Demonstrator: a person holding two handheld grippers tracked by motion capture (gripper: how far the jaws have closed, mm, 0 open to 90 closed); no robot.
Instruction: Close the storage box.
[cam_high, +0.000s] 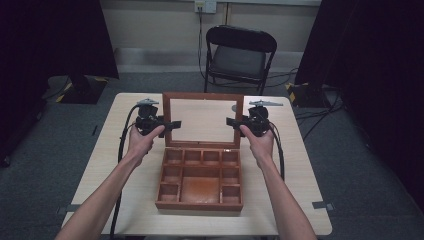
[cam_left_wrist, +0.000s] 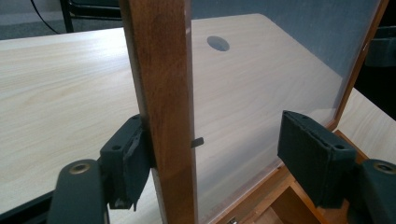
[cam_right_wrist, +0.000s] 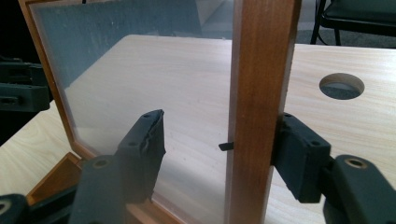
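On the pale wooden table (cam_high: 125, 165) stood the open wooden box (cam_high: 200, 202), its divided tray toward me and its glass-paned lid (cam_high: 204, 121) raised upright at the far edge. Beyond the table a black folding chair (cam_high: 239, 52) sat on the grey floor. My left hand (cam_high: 141, 142) and right hand (cam_high: 258, 144) came up either side of the box, each carrying its tool to the lid's side rails. I saw the left gripper (cam_left_wrist: 205, 161) straddling the lid's left rail (cam_left_wrist: 161, 107): one jaw lay against the outer wood while the other stood well apart over the glass, so it was spread wide, not clamped. The right gripper (cam_right_wrist: 219, 149) mirrored it on the right rail (cam_right_wrist: 259, 102), one jaw just beside the outer face, perhaps touching, the other held off on the pane's side, likewise released. A round hole (cam_right_wrist: 342, 86) showed in the tabletop behind the lid.
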